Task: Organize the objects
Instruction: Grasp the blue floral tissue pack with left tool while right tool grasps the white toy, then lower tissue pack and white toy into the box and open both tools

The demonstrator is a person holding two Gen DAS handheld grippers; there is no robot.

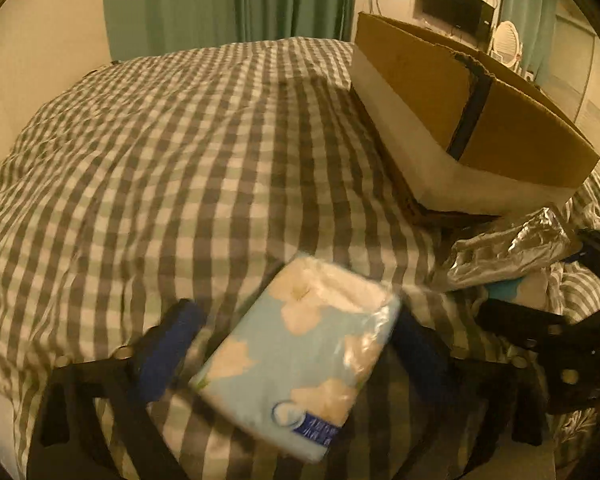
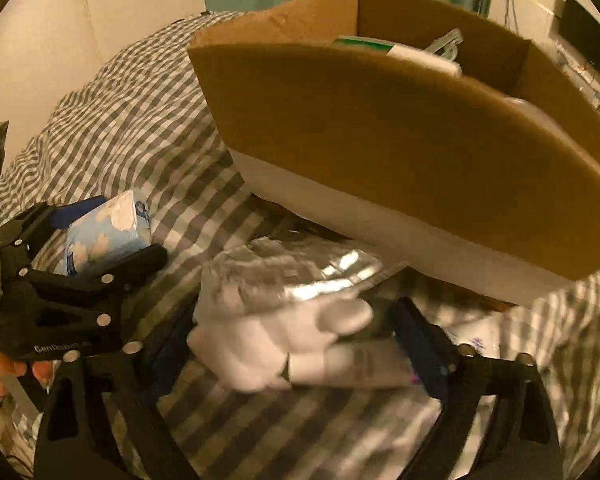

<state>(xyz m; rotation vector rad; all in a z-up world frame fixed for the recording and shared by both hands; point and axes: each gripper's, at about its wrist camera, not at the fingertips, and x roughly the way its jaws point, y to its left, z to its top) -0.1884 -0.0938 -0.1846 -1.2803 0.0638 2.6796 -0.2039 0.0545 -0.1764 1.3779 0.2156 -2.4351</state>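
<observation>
Only the right view looks into the box (image 2: 400,128), showing a green-edged pack (image 2: 364,43). Left tongs (image 1: 296,344) hold a tissue pack (image 1: 300,360) between their fingers; right tongs (image 2: 288,344) clamp a foil bag (image 2: 296,276), just below the box.

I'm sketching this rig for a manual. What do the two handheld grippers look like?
Both grippers are black, with cut-out linkage arms joined by round silver fasteners. The left gripper has dark blue pads on its jaws, and white "GenRobot" lettering shows on its body in the right wrist view. The right gripper has the same black frame and dark pads. No cables or sleeves are visible.
</observation>
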